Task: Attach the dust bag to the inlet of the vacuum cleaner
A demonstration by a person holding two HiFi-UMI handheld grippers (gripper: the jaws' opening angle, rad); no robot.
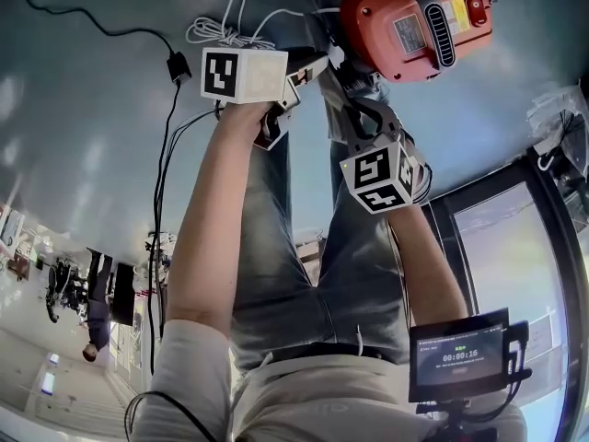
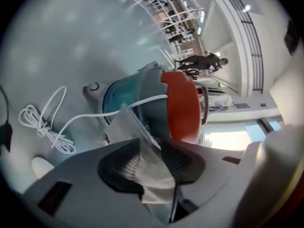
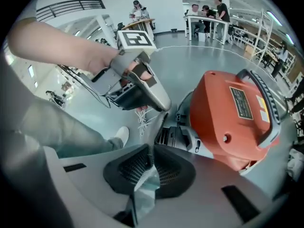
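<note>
Bag (image 2: 149, 172) is thin, see-through and crinkly, like soft plastic. It sits between the ribbed black pads of the left claw (image 2: 151, 146), which stand a little apart and do not squeeze it. One flat edge pokes out toward 12 o'clock, at the vacuum (image 2: 180, 108). The right claw (image 3: 151, 151) is pinched tight on a crumpled bit of the bag. The vacuum has a round, shiny orange top and a teal drum. A white looped cord (image 2: 42, 122) lies on the smooth grey floor (image 2: 57, 46) at 9 o'clock.
</note>
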